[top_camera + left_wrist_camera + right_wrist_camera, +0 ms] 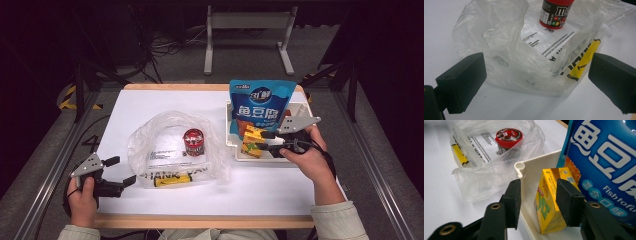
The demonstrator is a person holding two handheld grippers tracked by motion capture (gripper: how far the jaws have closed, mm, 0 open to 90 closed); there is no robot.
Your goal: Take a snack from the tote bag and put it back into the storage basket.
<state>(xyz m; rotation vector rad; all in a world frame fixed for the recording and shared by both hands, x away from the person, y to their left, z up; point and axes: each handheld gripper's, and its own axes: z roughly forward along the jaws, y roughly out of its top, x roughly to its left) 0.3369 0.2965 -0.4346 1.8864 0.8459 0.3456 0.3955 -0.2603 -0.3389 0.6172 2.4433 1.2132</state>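
A yellow drink carton [252, 142] [549, 205] stands tilted in a white tray [231, 140] [534, 162], in front of a big blue fish tofu pouch [260, 105] [604, 160]. My right gripper [265, 141] [537, 186] straddles the carton. Its right pad lies against the carton's side, and its left pad stands apart from the carton, by the tray's wall. A clear plastic bag [165, 145] [506, 50] lies mid-table with a red M&M's tub [193, 141] [555, 12] [508, 138] inside. My left gripper [123, 171] [534, 72] is open, with nothing in it, just short of the bag's near edge.
The bag carries printed text and a yellow band [172, 179] [584, 60] along its near side. An orange packet [244, 127] sits behind the carton in the tray. The white tabletop [150, 100] ends in a wooden front edge [200, 221]. Dark floor, cables and a metal frame lie beyond.
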